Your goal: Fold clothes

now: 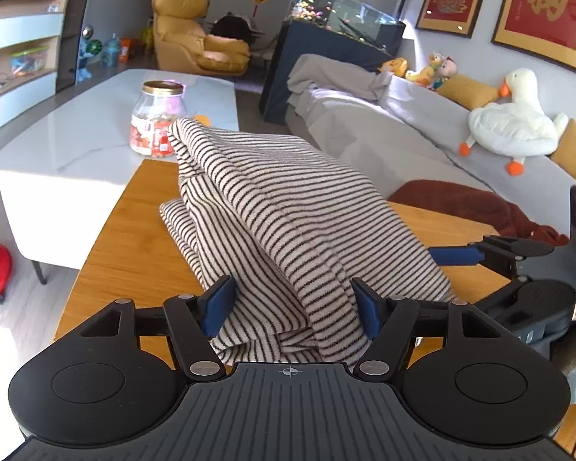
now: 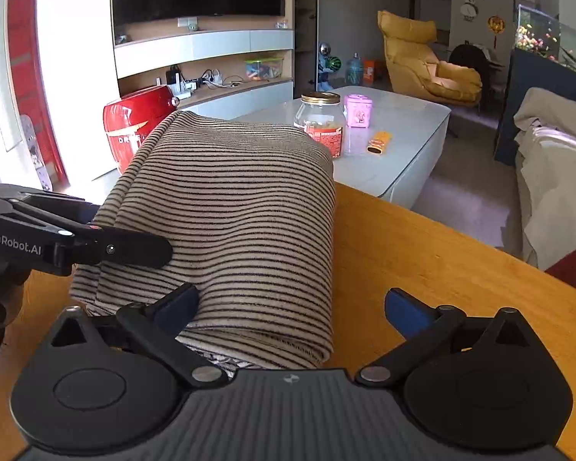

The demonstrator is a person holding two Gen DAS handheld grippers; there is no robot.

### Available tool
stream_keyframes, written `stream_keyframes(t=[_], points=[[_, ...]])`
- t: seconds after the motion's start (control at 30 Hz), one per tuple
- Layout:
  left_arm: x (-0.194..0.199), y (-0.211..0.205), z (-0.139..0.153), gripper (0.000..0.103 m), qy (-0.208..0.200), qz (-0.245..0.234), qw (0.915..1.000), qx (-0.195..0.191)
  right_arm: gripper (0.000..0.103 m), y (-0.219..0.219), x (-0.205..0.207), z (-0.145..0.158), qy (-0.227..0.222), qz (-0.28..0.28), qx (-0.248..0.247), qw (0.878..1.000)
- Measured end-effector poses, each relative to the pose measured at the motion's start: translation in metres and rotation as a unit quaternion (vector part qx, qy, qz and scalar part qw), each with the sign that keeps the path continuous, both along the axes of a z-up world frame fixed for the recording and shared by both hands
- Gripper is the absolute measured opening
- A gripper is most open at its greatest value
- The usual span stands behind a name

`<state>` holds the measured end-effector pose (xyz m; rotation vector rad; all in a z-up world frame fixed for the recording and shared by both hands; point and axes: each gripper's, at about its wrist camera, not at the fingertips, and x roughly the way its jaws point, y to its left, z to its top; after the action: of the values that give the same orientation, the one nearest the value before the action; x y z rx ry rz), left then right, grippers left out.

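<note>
A beige and black striped garment (image 1: pixel 272 207) lies folded in a raised bundle on the wooden table (image 1: pixel 126 253). My left gripper (image 1: pixel 293 307) is open, its blue pads on either side of the garment's near end. In the right wrist view the garment (image 2: pixel 230 211) fills the left centre. My right gripper (image 2: pixel 292 311) is open wide, with the garment's near right edge between its jaws, against the left pad. The left gripper's finger (image 2: pixel 134 249) rests on the garment's left side. The right gripper's fingers (image 1: pixel 457 255) show at the garment's right side.
A white coffee table (image 1: pixel 76 142) stands beyond the wooden table with a glass jar (image 1: pixel 157 119), a pink tin (image 2: pixel 359 111) and a small orange object (image 2: pixel 380 142). A grey sofa (image 1: pixel 403 134) with a plush goose (image 1: pixel 514 123) and a dark red cloth (image 1: pixel 480 207) lie right.
</note>
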<state>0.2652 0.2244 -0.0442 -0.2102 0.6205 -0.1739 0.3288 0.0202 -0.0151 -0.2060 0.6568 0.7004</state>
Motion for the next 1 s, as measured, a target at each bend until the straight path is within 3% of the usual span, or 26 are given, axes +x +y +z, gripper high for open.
stream_keyframes(t=[0.17, 0.23, 0.27, 0.37, 0.5, 0.6, 0.63, 0.67, 0.87, 0.93, 1.0], points=[[-0.009, 0.004, -0.004, 0.083, 0.014, 0.046, 0.9985, -0.027, 0.103, -0.002, 0.013, -0.005, 0.048, -0.021, 0.025, 0.998], [-0.017, 0.006, -0.001, 0.08, 0.019, 0.065, 0.9965, -0.049, 0.103, -0.006, 0.005, -0.001, 0.045, -0.032, 0.025, 0.998], [-0.023, 0.004, 0.007, 0.074, 0.008, 0.071, 0.9964, -0.047, 0.103, -0.01, -0.002, 0.002, 0.038, -0.034, 0.026, 0.998], [-0.04, -0.005, 0.042, 0.074, -0.053, 0.073, 0.9957, -0.018, 0.103, -0.023, -0.022, 0.008, 0.009, -0.033, 0.024, 0.999], [-0.026, -0.026, 0.082, 0.074, -0.108, 0.02, 0.9939, -0.002, 0.103, -0.033, -0.033, 0.005, -0.012, -0.038, 0.014, 0.999], [-0.009, -0.025, 0.071, 0.075, -0.086, 0.026, 0.9959, 0.008, 0.103, -0.04, -0.042, 0.003, -0.027, -0.042, 0.006, 0.999], [-0.005, -0.023, 0.066, 0.071, -0.077, 0.031, 0.9965, 0.012, 0.103, -0.043, -0.045, 0.002, -0.033, -0.043, 0.003, 0.999], [0.0, -0.021, 0.061, 0.06, -0.068, 0.037, 0.9969, 0.015, 0.103, -0.045, -0.048, 0.001, -0.038, -0.044, 0.001, 0.998], [0.026, -0.012, 0.031, 0.063, -0.013, 0.07, 0.9968, 0.036, 0.103, -0.063, -0.058, -0.003, -0.063, -0.041, -0.018, 0.997], [0.02, -0.014, 0.034, 0.061, -0.012, 0.092, 0.9948, 0.042, 0.103, -0.064, -0.054, -0.006, -0.054, -0.051, -0.023, 0.997], [-0.004, -0.019, 0.038, 0.068, -0.018, 0.127, 0.9912, 0.032, 0.103, -0.066, -0.052, -0.009, -0.045, -0.062, -0.027, 0.997]])
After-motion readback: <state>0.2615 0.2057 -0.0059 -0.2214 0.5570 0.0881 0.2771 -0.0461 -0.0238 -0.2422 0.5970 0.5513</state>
